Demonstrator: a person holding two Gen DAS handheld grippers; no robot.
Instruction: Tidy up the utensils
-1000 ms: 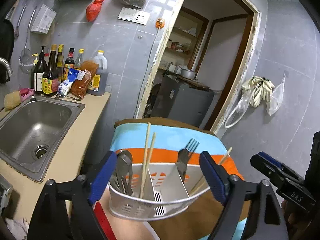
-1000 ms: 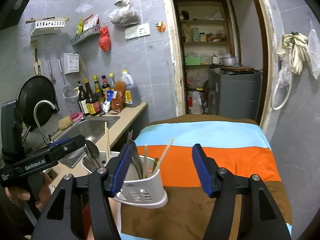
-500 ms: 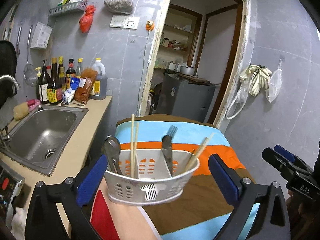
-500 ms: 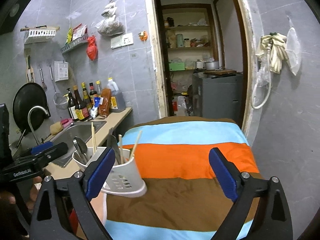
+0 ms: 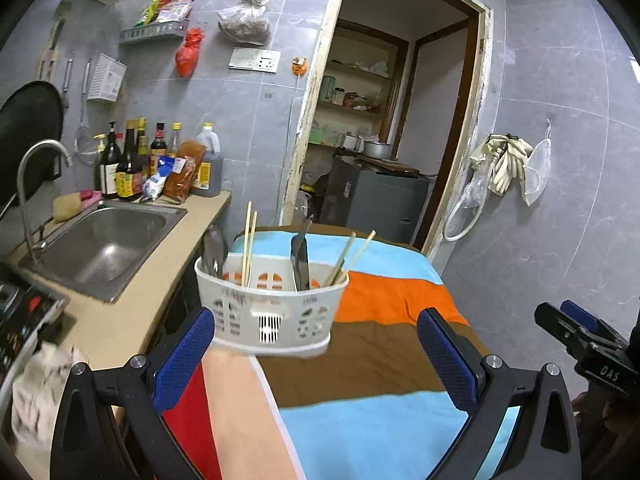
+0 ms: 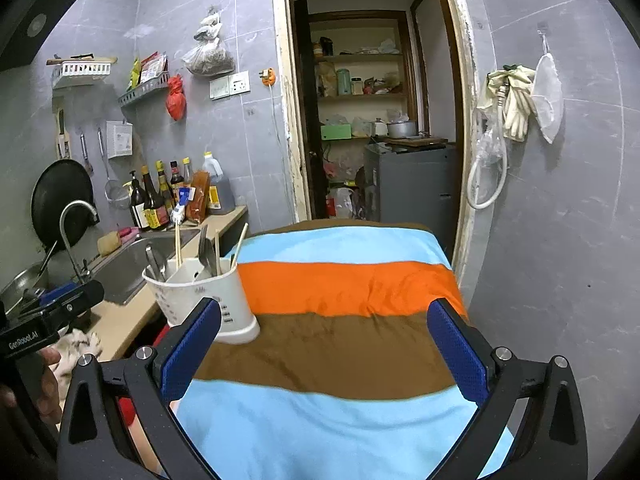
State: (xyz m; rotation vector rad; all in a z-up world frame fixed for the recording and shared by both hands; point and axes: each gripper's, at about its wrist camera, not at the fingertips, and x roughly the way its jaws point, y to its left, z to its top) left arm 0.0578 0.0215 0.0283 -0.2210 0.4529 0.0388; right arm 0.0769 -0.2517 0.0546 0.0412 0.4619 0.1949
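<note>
- On the striped cloth, at its left edge beside the counter, stands the white utensil caddy, upright and touching neither gripper.
- Your left gripper is spread wide with nothing between its blue pads; its jaws have just been opening, and the caddy sits at 12 o'clock, just beyond the pad tips.
- Your right gripper is likewise spread wide and empty, its jaws also having just been opening; from it the caddy lies at 10 o'clock, beyond the left pad.
- Check the sorting before you move on. In the left wrist view the compartments read, left to right: spoons, a pair of chopsticks, a dark-handled utensil, and a second chopstick pair leaning toward 1 o'clock.
- The step in hand appears to be a release and clearance; the task looks close to complete, since no loose utensil is visible on the cloth.
- Keep both jaws wide while near the caddy, so that no pad catches the rim or the protruding chopsticks.
- Note that the caddy stands near the cloth's edge above the gap to the counter. Avoid nudging it toward 9 o'clock.
- If you regrip, approach at rim height with the pads on opposite walls. Close slowly: the thin plastic probably flexes, and the tall contents make it likely to tip.
</note>
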